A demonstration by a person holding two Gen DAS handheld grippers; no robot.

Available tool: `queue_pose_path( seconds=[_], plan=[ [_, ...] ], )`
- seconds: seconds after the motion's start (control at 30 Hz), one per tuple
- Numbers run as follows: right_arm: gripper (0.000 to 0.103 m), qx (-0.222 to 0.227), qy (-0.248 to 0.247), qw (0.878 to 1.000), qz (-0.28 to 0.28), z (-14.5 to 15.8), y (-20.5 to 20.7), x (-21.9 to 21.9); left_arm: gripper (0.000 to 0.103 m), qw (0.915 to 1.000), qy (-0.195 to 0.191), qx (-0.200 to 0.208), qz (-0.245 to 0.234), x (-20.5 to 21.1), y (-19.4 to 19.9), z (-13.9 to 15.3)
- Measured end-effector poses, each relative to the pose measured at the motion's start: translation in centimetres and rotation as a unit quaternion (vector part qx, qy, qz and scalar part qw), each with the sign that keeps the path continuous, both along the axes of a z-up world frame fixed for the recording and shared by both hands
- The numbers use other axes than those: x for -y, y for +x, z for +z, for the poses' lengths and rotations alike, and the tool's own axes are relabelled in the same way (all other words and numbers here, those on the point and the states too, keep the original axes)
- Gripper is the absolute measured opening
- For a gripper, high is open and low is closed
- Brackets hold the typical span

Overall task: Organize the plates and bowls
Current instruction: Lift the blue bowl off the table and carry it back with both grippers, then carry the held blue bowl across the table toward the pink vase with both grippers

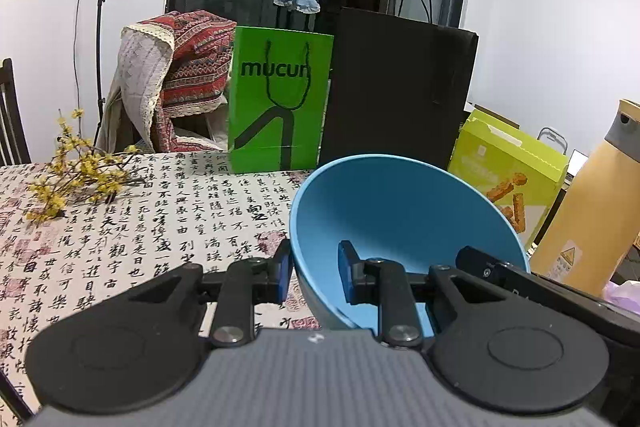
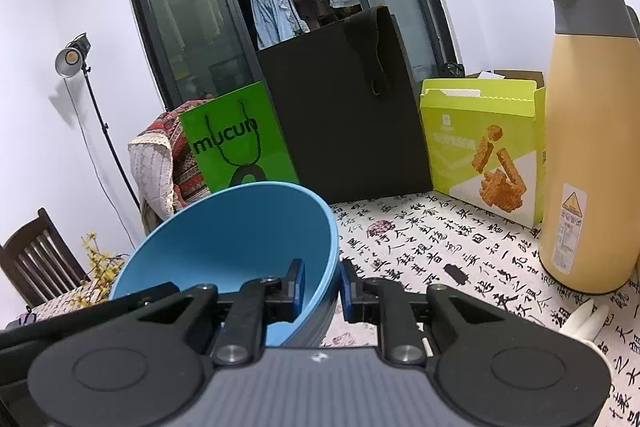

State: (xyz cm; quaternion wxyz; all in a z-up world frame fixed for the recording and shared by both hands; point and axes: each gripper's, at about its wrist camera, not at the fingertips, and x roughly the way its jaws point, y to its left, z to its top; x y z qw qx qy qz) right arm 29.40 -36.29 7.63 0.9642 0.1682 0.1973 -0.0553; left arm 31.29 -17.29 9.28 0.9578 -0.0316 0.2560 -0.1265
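Bowl (image 1: 400, 227) first: a blue one, held off the table (image 1: 120, 227) between two grippers, each clamped on an opposite side of its rim with one pad inside and one outside. The left gripper (image 1: 314, 273) pinches the rim on its side, the right gripper (image 2: 322, 285) the far side — so the bowl hangs tilted, its mouth turned toward the cameras.

Risk, as I judge it: a thin, smooth wall pinched by small pads may slip or twist if the two hands drift apart or turn unevenly, and the bowl would drop onto the calligraphy-print cloth.

Around it the table is crowded. A green paper bag (image 1: 280, 99) and a black bag (image 1: 400, 87) stand along the far edge, a yellow-green snack box (image 2: 480, 147) beside them, and a tall yellow thermos (image 2: 588, 147) toward the right edge — near enough to be knocked by a wide swing. Yellow flower sprigs (image 1: 76, 167) lie toward the far left corner. No plates or other bowls show in either view.
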Motion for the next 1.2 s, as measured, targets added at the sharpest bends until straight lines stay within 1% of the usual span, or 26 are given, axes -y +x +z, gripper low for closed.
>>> queue_pose_path(
  seconds=[0.77, 1.2],
  plan=[
    [0.018, 0.004, 0.003, 1.000, 0.024, 1.0, -4.1, -4.6, 0.024, 0.9996, -0.008, 0.005, 0.027, -5.0, -4.8, 1.2],
    [0.018, 0.006, 0.008, 0.999, 0.037, 1.4, -7.0, -7.4, 0.024, 0.9990, -0.015, 0.017, 0.039, -8.0, -8.2, 2.1]
  ],
)
